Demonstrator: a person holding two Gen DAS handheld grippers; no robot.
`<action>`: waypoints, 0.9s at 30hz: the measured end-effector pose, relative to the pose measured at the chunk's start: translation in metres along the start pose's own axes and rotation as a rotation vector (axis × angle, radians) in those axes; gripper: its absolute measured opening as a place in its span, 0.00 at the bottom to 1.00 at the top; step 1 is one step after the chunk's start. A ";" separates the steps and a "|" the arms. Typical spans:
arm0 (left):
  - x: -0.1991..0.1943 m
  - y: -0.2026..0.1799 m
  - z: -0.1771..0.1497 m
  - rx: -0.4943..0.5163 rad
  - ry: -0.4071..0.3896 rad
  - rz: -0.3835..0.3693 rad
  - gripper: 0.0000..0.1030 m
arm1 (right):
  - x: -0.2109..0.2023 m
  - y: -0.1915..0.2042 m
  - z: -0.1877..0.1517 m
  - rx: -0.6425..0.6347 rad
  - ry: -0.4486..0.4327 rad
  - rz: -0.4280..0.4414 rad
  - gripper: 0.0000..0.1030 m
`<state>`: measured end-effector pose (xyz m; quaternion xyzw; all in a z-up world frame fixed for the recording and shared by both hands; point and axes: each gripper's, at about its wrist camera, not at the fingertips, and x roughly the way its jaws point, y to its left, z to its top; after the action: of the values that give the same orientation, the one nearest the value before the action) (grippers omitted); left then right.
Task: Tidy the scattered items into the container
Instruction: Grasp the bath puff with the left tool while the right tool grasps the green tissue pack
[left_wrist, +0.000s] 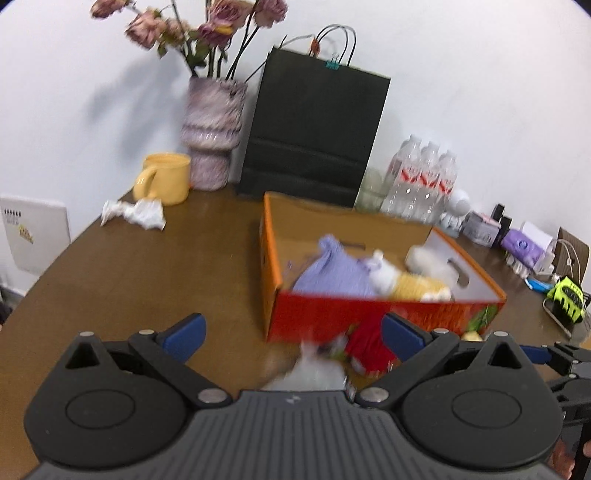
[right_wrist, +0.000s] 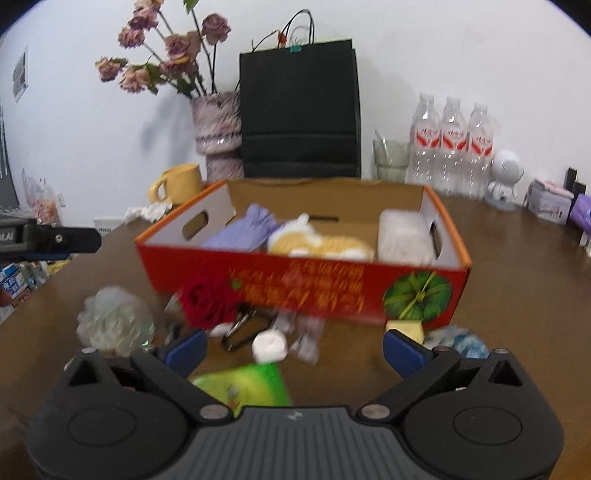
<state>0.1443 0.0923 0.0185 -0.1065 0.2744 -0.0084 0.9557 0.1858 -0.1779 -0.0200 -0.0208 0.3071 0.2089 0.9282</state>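
Your right gripper (right_wrist: 291, 345) stands wide open, nothing between its pads; the white roll (right_wrist: 269, 345) lies just ahead — the red box (right_wrist: 306, 284) farther ahead, a green packet (right_wrist: 247, 384) just beneath; your left gripper (left_wrist: 293, 338) is open too, empty.

The container is an open red cardboard box (right_wrist: 295, 280) with an orange rim and a green melon printed on its front, sitting mid-frame in the right wrist view; already inside are a lilac knit piece (right_wrist: 243, 230), a yellow-and-white knit toy (right_wrist: 317, 242) and a white pack (right_wrist: 404, 236) at the right end. Still loose on the brown table in front of it, lower centre: a red fabric rose (right_wrist: 207, 301) touching the box's front, a clear crinkly bag (right_wrist: 114, 321) off to the left, a white roll (right_wrist: 269, 345), a green packet (right_wrist: 247, 384), a pale yellow block (right_wrist: 404, 328) and a blue-white wrapper (right_wrist: 461, 341). It's all pretty blurry, so the small dark bits by the rose are anyone's guess.
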 end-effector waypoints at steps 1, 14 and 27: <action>-0.001 0.003 -0.006 -0.001 0.010 -0.003 1.00 | 0.001 0.003 -0.003 0.003 0.010 0.002 0.99; 0.017 -0.007 -0.042 0.082 0.063 -0.022 0.95 | 0.018 0.029 -0.025 -0.040 0.074 -0.008 0.98; 0.036 -0.004 -0.049 0.051 0.101 0.010 0.45 | 0.021 0.036 -0.027 -0.101 0.071 -0.016 0.65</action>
<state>0.1493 0.0760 -0.0394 -0.0801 0.3224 -0.0161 0.9431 0.1715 -0.1414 -0.0513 -0.0775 0.3286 0.2158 0.9162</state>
